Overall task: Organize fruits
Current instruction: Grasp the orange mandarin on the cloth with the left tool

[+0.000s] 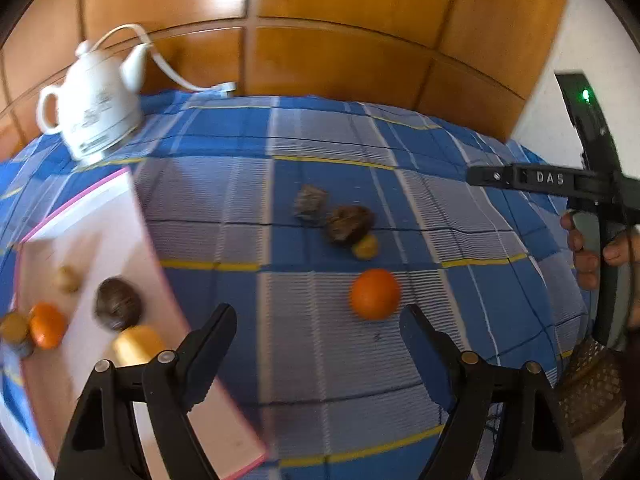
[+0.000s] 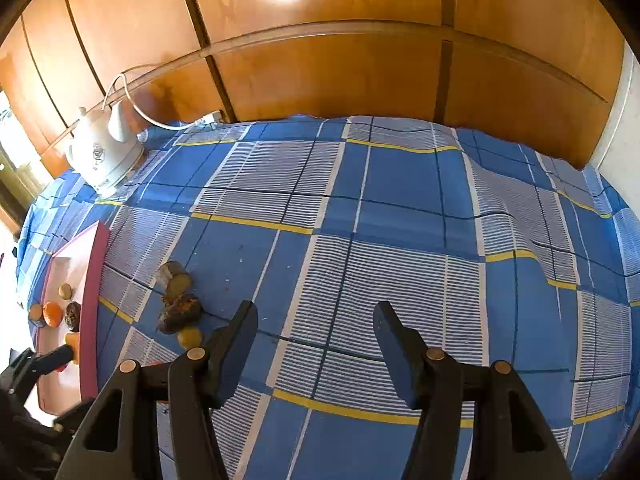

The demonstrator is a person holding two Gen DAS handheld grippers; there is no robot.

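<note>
On the blue checked cloth an orange (image 1: 375, 294) lies just past the right fingertip of my left gripper (image 1: 319, 312), which is open and holds nothing. Farther off are two rough brown fruits (image 1: 349, 224) (image 1: 310, 202) and a small yellow fruit (image 1: 366, 247). At the left, a pink-rimmed white tray (image 1: 120, 240) holds another orange (image 1: 47, 326), a dark brown fruit (image 1: 118, 304), a yellow piece (image 1: 138, 346) and a small pale fruit (image 1: 68, 278). My right gripper (image 2: 317, 308) hovers open over bare cloth, with the brown fruits (image 2: 180, 312) to its left.
A white electric kettle (image 1: 94, 112) with its cord stands at the back left, in front of a wooden panelled wall. A hand (image 1: 586, 256) holds the other gripper at the right edge. A woven brown thing (image 1: 592, 384) sits below it. The tray (image 2: 94, 280) edges the cloth's left side.
</note>
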